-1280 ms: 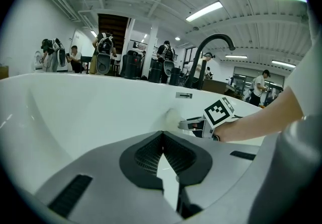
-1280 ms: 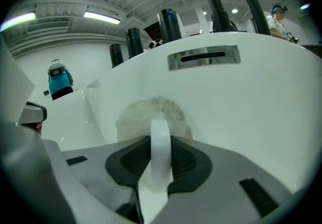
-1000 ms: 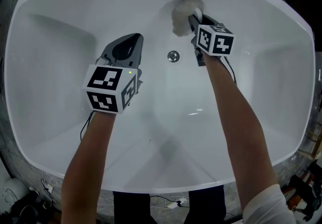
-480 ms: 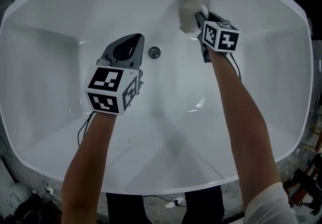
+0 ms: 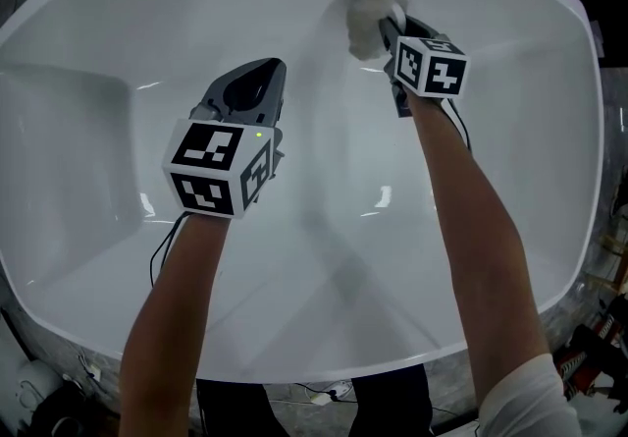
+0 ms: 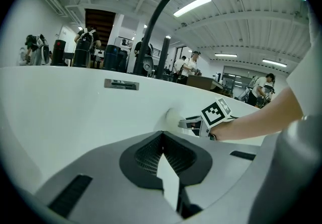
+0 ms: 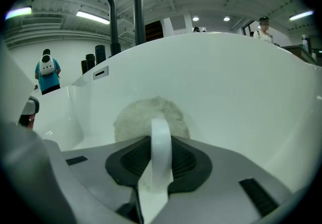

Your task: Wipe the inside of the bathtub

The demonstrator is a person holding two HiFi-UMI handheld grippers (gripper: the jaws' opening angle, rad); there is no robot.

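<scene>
Right claw (image 5: 385, 32) is doing all the work here. Its jaws are pinched narrow on a white strap (image 7: 161, 152) that loops up from the fluffy round pad (image 7: 146, 115). That's why the pad sits right off the claw's tips with its flat face against the bathtub (image 5: 324, 258) wall. Holding it by the strap lets the whole disc lie flush on the curve, not just dragging an edge. In the head view the pad (image 5: 368, 13) is just past the claw, up on the far sloped wall, with the arm stretched out behind it. So the wiping looks well under way on that upper wall, though I can't see any dirt or streaks that would show which parts are already done.

Left claw (image 5: 260, 81) is just along for the ride. Its jaws are closed together with nothing between them. The pale sliver in its own view (image 6: 163, 155) looks like tub showing through the gap lower down. It hangs over the middle of the basin, well apart from the pad, which is ahead of it and off to its right (image 6: 173, 116). My guess is it's parked there so it stays out of the wiping arm's way.

The one thing I'd watch is that the strap is thin, so a hard sideways sweep could twist the pad off flat.
</scene>
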